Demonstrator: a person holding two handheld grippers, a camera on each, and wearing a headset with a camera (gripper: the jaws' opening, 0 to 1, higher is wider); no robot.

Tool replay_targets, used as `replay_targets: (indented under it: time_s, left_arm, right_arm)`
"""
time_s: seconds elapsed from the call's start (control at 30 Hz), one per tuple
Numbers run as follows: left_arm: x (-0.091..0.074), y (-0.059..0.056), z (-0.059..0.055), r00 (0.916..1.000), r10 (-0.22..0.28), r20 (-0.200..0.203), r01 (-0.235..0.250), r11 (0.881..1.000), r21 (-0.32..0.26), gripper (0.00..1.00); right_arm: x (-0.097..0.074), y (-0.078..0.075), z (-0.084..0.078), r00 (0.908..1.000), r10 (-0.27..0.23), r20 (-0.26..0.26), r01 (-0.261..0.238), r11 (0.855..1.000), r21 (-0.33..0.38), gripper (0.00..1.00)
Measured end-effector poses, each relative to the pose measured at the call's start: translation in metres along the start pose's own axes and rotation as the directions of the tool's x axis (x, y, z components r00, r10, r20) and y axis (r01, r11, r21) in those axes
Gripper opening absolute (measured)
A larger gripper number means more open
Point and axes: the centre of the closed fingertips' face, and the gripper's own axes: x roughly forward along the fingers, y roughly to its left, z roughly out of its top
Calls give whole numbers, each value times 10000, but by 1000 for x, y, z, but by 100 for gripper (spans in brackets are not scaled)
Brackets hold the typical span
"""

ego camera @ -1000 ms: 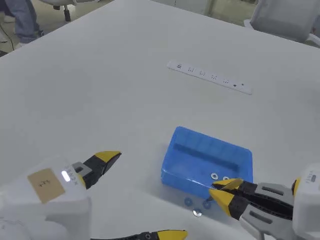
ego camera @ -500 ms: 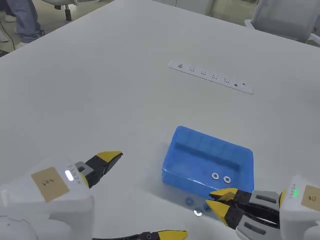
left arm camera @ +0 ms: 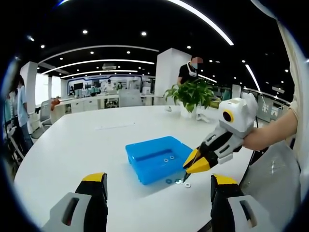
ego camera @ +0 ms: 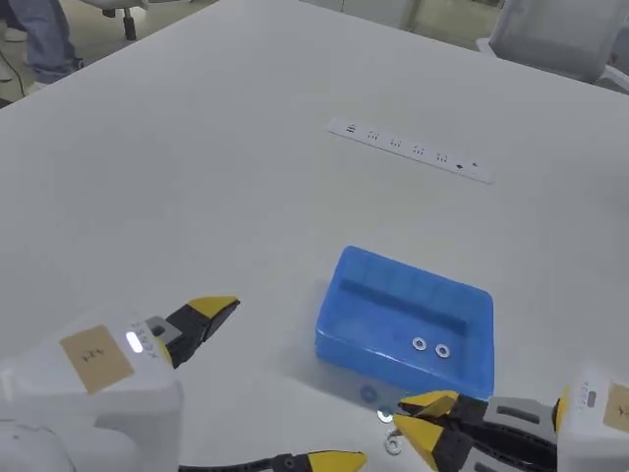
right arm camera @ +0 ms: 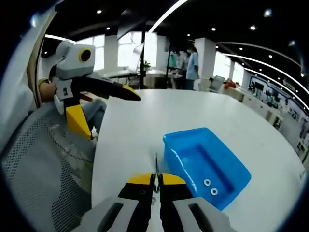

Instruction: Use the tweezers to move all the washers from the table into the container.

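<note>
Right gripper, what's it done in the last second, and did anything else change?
The right gripper, shut on the tweezers, drew back from over the container's near wall toward the person, down by the loose washers on the table. No pickup or drop is visible. The two washers inside, the container and the open left gripper stayed put.

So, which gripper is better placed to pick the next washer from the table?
Right. The right gripper is shut on the tweezers, whose tips are beside a washer on the table near the blue container. The left gripper is open, holds nothing and is farther away.
</note>
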Motion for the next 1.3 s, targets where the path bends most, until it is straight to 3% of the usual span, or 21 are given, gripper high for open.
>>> replay_targets:
  time_s: [0.23,0.47,0.73,1.03,1.2,1.3]
  left_arm:
    - [0,1,-1,10000,28,-20,-28,10000,-24,90]
    - [0,1,-1,10000,62,-46,-62,10000,-35,89]
    - [0,0,-2,10000,-6,-80,6,10000,2,89]
    - [0,-1,-2,10000,-41,-65,41,10000,17,89]
    - [0,-2,-2,10000,-59,-67,59,10000,41,89]
    - [0,-1,-1,10000,-34,-49,34,10000,4,89]
  right_arm:
    - [19,-9,11,9999,-30,136,36,9991,-434,1]
    - [26,-10,6,9999,87,-54,-90,9985,-545,1]
    - [20,5,2,9993,364,-128,-369,9985,-410,1]
    - [11,27,-1,9979,647,-86,-647,9979,33,1]
    - [2,22,3,9986,399,343,-439,9909,1270,2]
    - [-8,16,0,9991,220,349,-273,9869,1590,3]
